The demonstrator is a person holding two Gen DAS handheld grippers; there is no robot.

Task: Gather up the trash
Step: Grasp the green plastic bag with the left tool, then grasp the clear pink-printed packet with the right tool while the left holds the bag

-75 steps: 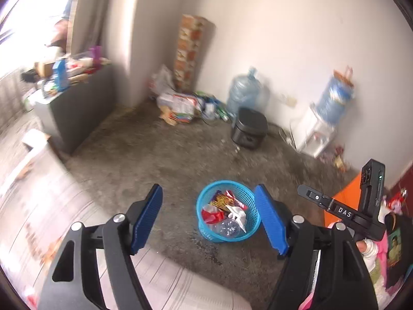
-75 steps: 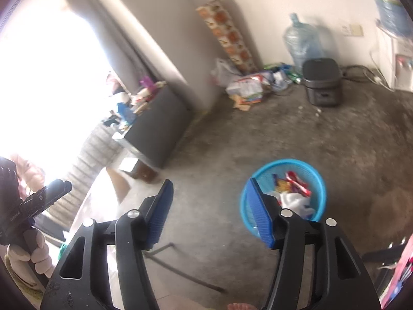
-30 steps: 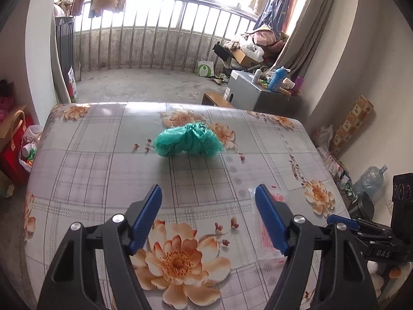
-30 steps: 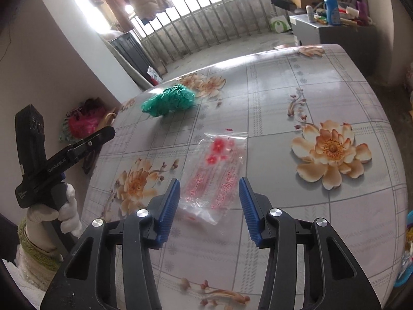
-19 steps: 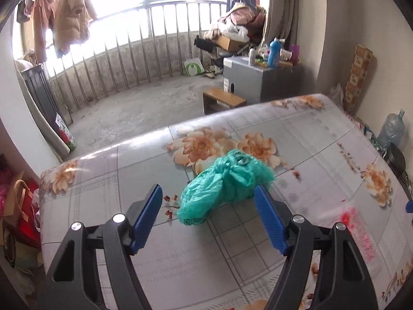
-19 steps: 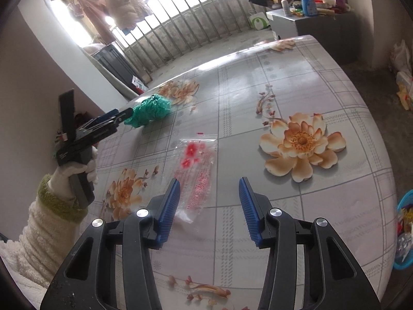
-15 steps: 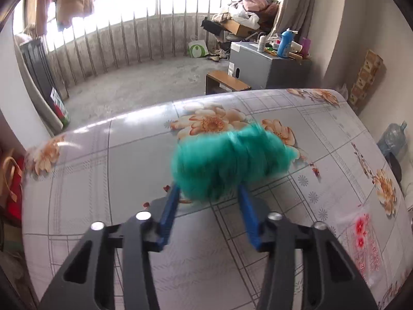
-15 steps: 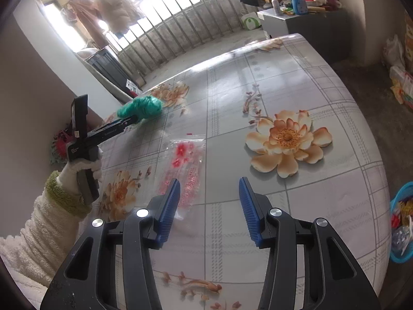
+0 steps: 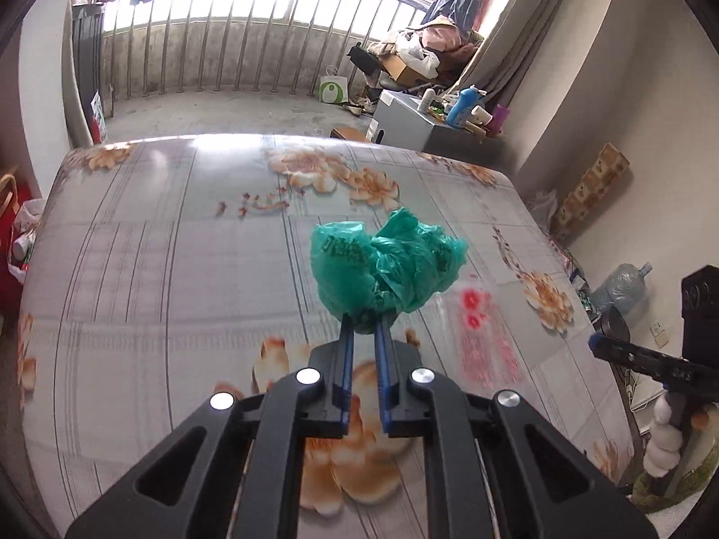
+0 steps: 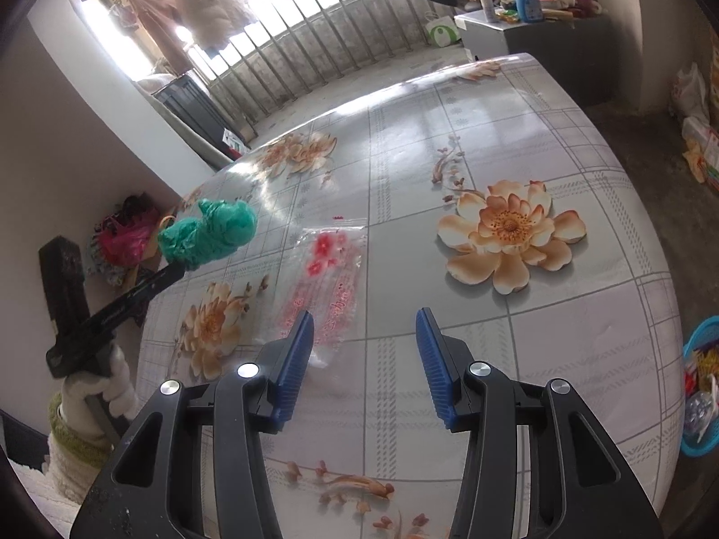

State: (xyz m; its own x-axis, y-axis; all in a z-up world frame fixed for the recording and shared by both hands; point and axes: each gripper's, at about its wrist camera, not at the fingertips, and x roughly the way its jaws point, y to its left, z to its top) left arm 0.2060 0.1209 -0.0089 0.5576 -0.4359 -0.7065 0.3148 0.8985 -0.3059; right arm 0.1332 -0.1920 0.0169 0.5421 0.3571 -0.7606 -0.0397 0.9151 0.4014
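Now pinched – green bag (image 9: 386, 265), fingers (image 9: 346, 346)

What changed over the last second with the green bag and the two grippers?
The left gripper reached the green plastic bag, closed on it and lifted it off the table; it now hangs clamped above the cloth. The right gripper stayed open and empty, and the clear red-printed wrapper still lies flat where it was.

You have two grippers, left (image 9: 362, 330) and right (image 10: 364, 350), one green bag (image 9: 388, 265), one clear wrapper (image 10: 326, 278), one table (image 10: 517, 134) and one basket (image 10: 701, 386).
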